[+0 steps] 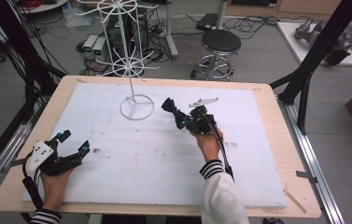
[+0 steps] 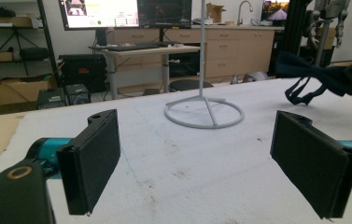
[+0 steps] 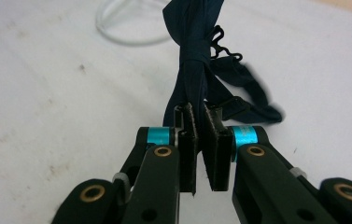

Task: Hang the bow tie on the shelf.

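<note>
Here, at about eight o'clock on the white foam board (image 1: 131, 158), the left gripper (image 1: 74, 143) rests low in the person's left hand (image 1: 54, 184), its jaws spread wide with nothing between them. In the left gripper view the two black pads (image 2: 94, 156) stand far apart over bare, lightly stained board, and the ring base of the white wire stand (image 2: 204, 112) sits ahead at twelve o'clock.

Moving rightward in the high view, the wire stand (image 1: 137, 106) stands upright at roughly eleven o'clock from the board's middle, its thin pole carrying spoked hoops higher up.

Just to its right, at about one o'clock from the board's middle, the right gripper (image 1: 179, 116) is held in the person's right hand (image 1: 207, 142), aimed toward the stand. Its jaws are closed narrowly on a dark navy bow tie (image 1: 170, 106). In the right gripper view the bow tie (image 3: 192, 60) is pinched by one wing between the pads (image 3: 188, 140), the knot lies ahead at twelve o'clock, and its strap (image 3: 246, 93) with a small hook trails to two o'clock. The bow tie sits near the stand's base ring, apart from it.
</note>
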`<state>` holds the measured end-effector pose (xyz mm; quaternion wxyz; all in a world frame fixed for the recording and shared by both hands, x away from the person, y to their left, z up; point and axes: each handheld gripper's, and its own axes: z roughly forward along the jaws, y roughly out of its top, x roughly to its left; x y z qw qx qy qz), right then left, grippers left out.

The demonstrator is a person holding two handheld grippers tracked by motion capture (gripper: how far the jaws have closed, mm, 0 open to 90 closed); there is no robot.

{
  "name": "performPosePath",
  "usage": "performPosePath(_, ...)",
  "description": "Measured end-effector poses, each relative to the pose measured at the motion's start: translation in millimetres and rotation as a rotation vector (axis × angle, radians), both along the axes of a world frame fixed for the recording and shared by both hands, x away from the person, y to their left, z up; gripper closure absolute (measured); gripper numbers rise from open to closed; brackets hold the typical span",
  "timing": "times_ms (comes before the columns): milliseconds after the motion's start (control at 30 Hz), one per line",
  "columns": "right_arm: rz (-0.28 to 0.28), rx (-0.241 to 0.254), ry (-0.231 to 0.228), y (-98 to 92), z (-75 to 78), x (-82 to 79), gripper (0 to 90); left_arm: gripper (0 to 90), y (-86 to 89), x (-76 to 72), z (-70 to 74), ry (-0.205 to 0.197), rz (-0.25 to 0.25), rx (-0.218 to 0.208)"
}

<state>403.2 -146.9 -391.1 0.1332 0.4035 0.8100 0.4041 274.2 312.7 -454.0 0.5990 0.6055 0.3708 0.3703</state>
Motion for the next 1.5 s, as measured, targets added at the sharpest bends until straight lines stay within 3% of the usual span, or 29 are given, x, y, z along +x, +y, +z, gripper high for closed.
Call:
performPosePath(267, -0.002, 0.136, -0.082, -10.0, 18.8, -10.4, 85.0, 16.3, -0.3, -0.1, 0.0, -0.001, 0.0, 0.0)
performPosePath(500, -0.002, 0.216, -0.153, -15.0, 30.7, -18.0, 85.0, 16.3, -0.3, 0.0, 0.1, -0.001, 0.0, 0.002)
performPosePath(800, -0.008, 0.265, -0.217, -16.9, 41.6, -24.3, 85.0, 16.3, -0.5, 0.4, 0.1, 0.001, 0.001, 0.002)
performPosePath(1133, 0.014, 0.299, -0.314, -5.2, 67.5, -32.0, 84.9, 16.3, -0.3, 0.3, 0.2, 0.001, 0.0, 0.003)
performPosePath(1500, 0.038, 0.329, -0.368, 9.8, 83.6, -34.2, 84.9, 16.4, -0.4, 0.4, 0.1, 0.001, 0.0, 0.0)
